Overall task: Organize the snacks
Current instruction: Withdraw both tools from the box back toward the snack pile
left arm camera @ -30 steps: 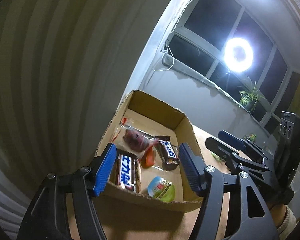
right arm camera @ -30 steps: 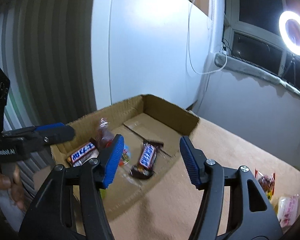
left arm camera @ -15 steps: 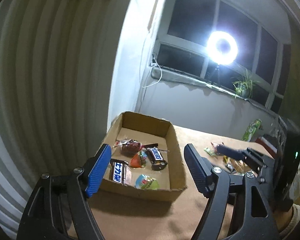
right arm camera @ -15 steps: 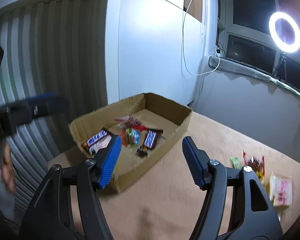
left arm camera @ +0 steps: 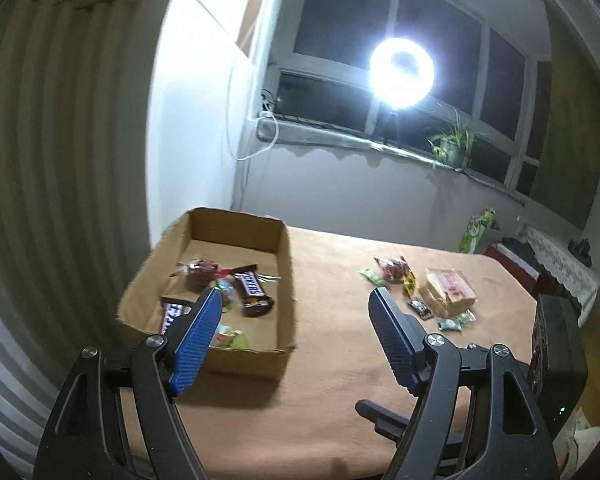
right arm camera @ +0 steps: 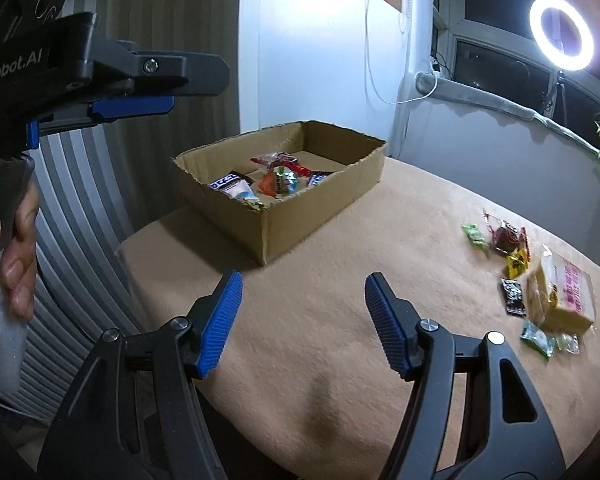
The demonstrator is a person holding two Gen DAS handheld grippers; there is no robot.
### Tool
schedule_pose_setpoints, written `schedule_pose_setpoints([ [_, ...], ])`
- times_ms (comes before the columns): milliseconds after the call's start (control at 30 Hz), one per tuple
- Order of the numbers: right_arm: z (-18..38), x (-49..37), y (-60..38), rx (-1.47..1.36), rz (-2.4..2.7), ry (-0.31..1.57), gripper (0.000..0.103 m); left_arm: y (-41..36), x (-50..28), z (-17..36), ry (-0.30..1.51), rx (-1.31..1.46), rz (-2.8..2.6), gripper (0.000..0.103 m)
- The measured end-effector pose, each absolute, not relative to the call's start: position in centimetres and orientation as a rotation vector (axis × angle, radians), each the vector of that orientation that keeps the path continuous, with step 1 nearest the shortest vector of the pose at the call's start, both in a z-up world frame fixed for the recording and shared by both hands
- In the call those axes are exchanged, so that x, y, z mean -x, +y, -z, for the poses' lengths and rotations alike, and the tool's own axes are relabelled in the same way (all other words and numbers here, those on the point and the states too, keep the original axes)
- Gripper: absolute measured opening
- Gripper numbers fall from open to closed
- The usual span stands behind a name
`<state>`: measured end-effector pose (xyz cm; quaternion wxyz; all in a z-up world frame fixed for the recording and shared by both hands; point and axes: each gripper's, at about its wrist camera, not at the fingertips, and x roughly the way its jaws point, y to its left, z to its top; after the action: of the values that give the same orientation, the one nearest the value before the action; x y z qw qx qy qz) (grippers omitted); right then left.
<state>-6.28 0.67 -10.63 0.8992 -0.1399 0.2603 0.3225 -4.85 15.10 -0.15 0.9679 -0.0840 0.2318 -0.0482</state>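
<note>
A shallow cardboard box (left arm camera: 285,272) (right arm camera: 320,216) sits at the table's left end and holds several snacks, among them a Snickers bar (left arm camera: 252,289) and a red wrapped sweet (left arm camera: 199,271). More snacks lie loose on the right: a pale bread pack (left arm camera: 448,293) (right arm camera: 560,294), a red packet (left arm camera: 392,268) (right arm camera: 506,236) and small sachets (right arm camera: 512,296). My left gripper (left arm camera: 296,328) is open and empty, held above the near table by the box. My right gripper (right arm camera: 304,312) is open and empty over the bare middle of the table.
The table has a tan cloth (right arm camera: 380,240). A ribbed wall panel (right arm camera: 80,200) and a white wall stand to the left, a window sill behind. A green carton (left arm camera: 476,232) stands at the far right. The left gripper's body (right arm camera: 100,76) shows at the right wrist view's upper left.
Both grippers have pulled back and up from the box and swung right, so the loose snacks on the right have come into view. Both stay open and empty.
</note>
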Motion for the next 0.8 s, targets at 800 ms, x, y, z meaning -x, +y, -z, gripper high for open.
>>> schedule_pose_setpoints([
  [800, 12.2, 0.7, -12.3, 0.171, -0.425, 0.663, 0.068, 3.0, -1.2, 2.7, 0.621, 0.014, 0.301, 0.076],
])
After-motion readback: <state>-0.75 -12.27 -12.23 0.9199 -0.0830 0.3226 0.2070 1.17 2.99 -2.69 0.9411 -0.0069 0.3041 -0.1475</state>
